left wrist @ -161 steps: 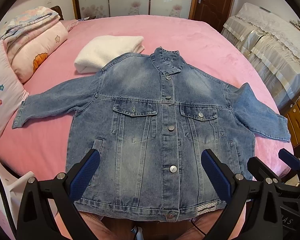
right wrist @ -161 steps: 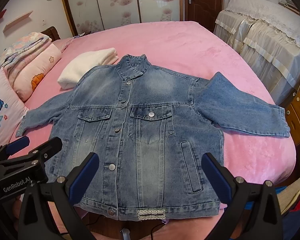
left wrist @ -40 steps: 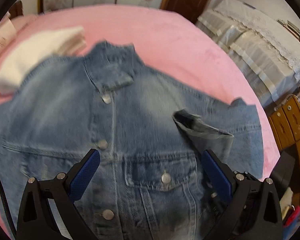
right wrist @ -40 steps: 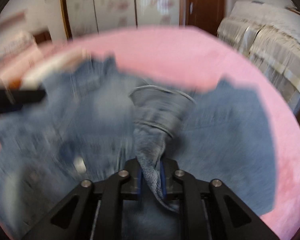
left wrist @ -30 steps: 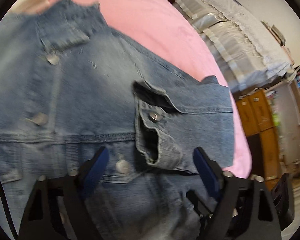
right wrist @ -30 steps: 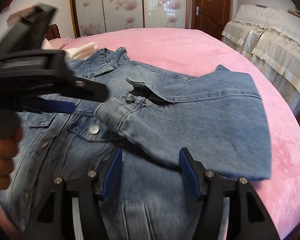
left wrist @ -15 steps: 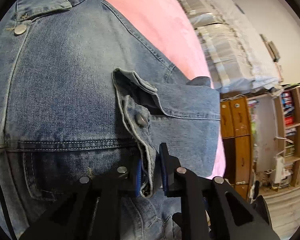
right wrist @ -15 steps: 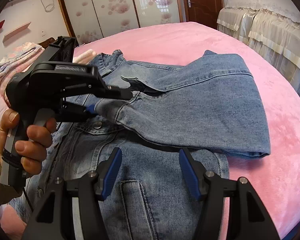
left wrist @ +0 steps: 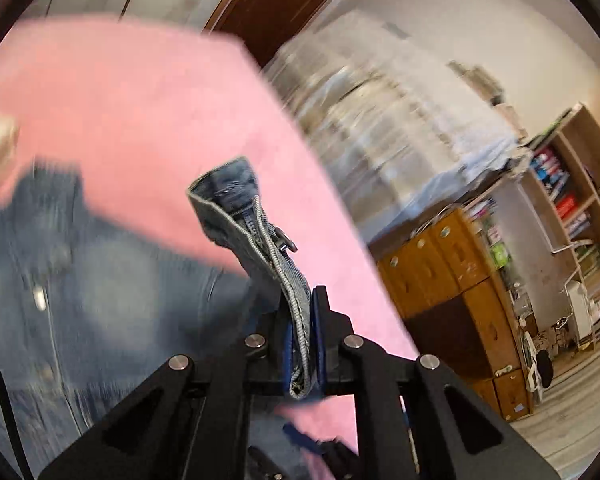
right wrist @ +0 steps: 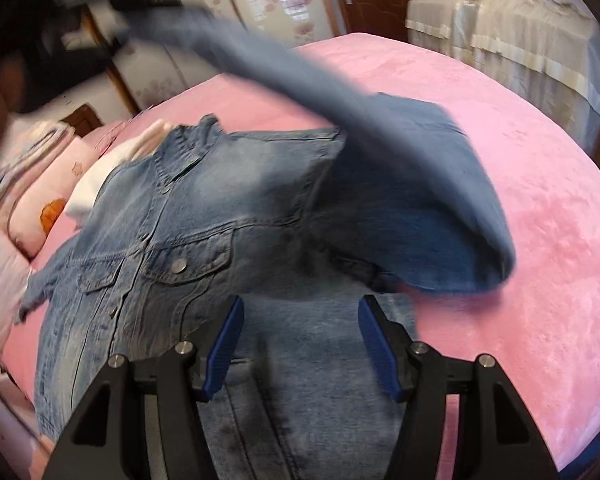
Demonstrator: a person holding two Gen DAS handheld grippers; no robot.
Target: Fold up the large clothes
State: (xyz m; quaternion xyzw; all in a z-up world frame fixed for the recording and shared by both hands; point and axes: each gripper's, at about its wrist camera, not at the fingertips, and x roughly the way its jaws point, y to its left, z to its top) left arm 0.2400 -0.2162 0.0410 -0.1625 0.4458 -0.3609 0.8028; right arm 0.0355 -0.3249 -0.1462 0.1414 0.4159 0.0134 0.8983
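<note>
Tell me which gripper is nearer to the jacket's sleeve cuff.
Left. The left gripper is clamped on the sleeve cuff, lifting it off the bed. The right gripper hangs open over the jacket body, away from the cuff.

Soft daylight, heavy motion blur, fisheye edges dark, warped

Two wide-angle views, each from a handheld gripper camera. The left wrist view sits close behind the left gripper point(left wrist: 302, 320), tilted, facing across the pink bed point(left wrist: 140, 120) toward its far right edge and shelves beyond. The right wrist view looks down over the denim jacket point(right wrist: 204, 216), toward the bed's head. Both share jacket and bed.
</note>
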